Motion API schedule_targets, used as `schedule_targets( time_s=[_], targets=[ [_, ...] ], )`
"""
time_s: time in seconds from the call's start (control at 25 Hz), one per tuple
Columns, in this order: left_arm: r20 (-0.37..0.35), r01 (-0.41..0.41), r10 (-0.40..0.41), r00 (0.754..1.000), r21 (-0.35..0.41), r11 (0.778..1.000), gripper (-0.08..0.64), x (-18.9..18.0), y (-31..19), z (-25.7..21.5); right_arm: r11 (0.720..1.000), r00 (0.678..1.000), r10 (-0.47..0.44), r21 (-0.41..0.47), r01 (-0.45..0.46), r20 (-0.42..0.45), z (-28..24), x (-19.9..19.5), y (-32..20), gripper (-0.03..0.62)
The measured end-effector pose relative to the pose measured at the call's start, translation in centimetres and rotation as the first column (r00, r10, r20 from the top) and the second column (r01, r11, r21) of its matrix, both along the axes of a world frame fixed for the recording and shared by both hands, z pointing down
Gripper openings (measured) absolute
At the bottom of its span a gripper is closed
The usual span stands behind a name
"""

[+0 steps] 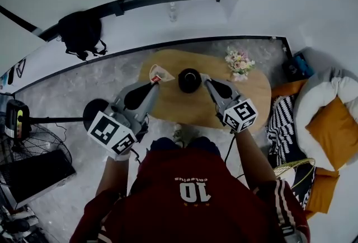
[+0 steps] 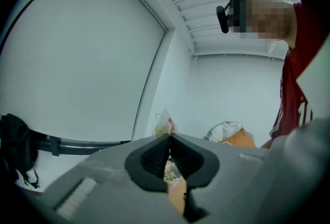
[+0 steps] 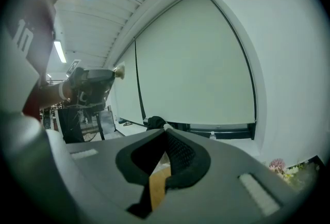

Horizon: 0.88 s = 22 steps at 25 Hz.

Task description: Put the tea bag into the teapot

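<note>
"Black rubber on your left gripper (image 2: 168, 139): wide or closed?"

"Closed, pad to pad. It is pinching the tea bag (image 2: 164, 125), so the pale pouch and a bit of red stick out beyond the tips."

"Where does that put the bag against the teapot (image 1: 189, 80)?"

"In my head view the bag is just to the teapot's left, near it but not over its mouth. My right gripper (image 3: 165, 132) sits just to the teapot's right with its jaws together and nothing I can name between them. I cannot tell whether it touches the pot."

"So how do you make the drop a good one?"

"I judge the step in hand is the carry across. I would first check the teapot's top, because from above I cannot tell whether a lid covers it. Then I would slide the bag sideways until it is centred over the opening. I would lower it until the pouch is inside the rim, and only then ease the pads apart. The bag looks light and floppy, so if I release it high above the teapot it may catch the rim or land on the wooden table (image 1: 179, 108) beneath. The right gripper could steady the teapot from its right, or back away so the two tools do not knock. The flowers (image 1: 239, 62), well to the teapot's right, should not interfere."
</note>
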<state>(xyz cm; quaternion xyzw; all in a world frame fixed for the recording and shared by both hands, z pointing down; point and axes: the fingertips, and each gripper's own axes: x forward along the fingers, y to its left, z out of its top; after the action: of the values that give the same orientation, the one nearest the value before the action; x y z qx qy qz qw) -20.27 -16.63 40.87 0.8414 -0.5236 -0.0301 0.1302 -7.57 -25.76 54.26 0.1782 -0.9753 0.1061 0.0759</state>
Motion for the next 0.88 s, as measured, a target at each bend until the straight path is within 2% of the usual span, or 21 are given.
schedule_targets(
  time_s=[0.24,0.6,0.88],
  targets=[
    [0.013,-0.021,0.021,1.0,-0.02,1.0,0.005,-0.6,-0.6,1.1,0.999,0.999,0.021,-0.048,-0.023,-0.047,6.0,-1.8,-2.0,0.005],
    [0.031,0.015,-0.013,0.999,-0.075,0.997,0.005,-2.9,-0.4,3.5,0.989,0.99,0.054,-0.13,-0.071,-0.131,15.4,-4.1,-4.8,0.006],
    [0.039,0.037,-0.034,0.999,-0.105,0.994,0.005,-4.1,-0.5,5.0,0.986,0.976,0.053,-0.145,-0.085,-0.209,20.6,-5.6,-6.2,0.029]
  ],
)
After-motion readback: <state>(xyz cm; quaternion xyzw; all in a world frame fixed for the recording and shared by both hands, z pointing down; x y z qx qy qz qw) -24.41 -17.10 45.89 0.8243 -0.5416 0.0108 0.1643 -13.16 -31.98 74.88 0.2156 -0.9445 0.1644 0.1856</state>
